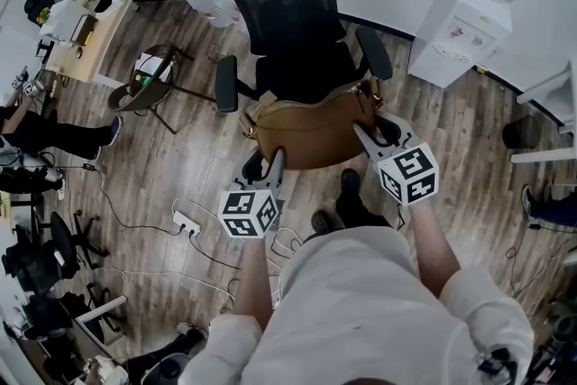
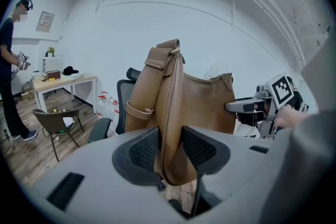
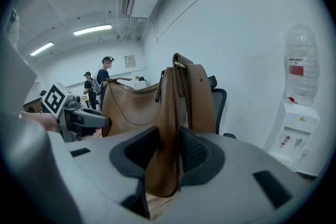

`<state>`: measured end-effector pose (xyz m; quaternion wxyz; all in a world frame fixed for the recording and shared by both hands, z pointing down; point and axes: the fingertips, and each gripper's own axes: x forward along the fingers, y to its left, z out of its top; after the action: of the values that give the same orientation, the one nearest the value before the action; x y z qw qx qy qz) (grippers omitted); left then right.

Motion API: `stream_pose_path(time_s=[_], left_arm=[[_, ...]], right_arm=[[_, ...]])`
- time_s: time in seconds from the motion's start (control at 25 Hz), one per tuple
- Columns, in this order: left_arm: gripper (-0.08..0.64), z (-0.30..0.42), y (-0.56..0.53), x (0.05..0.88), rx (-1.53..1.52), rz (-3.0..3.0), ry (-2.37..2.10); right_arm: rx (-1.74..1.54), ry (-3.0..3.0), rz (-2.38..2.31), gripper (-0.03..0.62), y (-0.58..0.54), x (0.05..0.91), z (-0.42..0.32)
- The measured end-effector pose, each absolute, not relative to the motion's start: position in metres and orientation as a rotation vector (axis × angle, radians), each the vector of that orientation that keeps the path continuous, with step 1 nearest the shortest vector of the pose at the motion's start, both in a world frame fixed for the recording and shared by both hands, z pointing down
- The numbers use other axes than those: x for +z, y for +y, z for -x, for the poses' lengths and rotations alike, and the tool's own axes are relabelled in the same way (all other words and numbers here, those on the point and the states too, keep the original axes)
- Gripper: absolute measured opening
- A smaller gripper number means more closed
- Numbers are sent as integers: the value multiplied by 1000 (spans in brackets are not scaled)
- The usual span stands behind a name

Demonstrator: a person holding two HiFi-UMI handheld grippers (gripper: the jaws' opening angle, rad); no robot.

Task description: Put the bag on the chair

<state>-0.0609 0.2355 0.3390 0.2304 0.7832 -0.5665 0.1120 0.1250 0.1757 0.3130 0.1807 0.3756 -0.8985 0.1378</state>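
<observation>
**Bag pinched at both ends, chair straight ahead**

Head view: the tan leather bag [image 1: 311, 135] hangs crosswise. Its long axis runs from the left tool [image 1: 274, 163] to the right tool [image 1: 366, 136], over the front of the black mesh chair [image 1: 287, 9]. Neither hand is nearer. I can't tell whether the bag touches the seat.

Left gripper view: ribbed dark pads [image 2: 144, 149] pinch the bag's smooth, soft end fold below the strap.

Right gripper view: that tool's pads [image 3: 194, 152] pinch the other end, and the chair's back rises behind.
</observation>
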Motion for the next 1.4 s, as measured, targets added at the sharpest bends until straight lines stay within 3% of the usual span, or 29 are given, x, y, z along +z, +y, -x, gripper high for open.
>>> stream_pose_path(time_s=[0.88, 1.4], left_arm=[[143, 25, 178, 350, 320, -2039, -1672], [143, 45, 153, 358, 307, -2025, -1657]], right_arm=[[398, -2564, -913, 140, 101, 325, -155], [420, -2520, -905, 146, 78, 333, -136]])
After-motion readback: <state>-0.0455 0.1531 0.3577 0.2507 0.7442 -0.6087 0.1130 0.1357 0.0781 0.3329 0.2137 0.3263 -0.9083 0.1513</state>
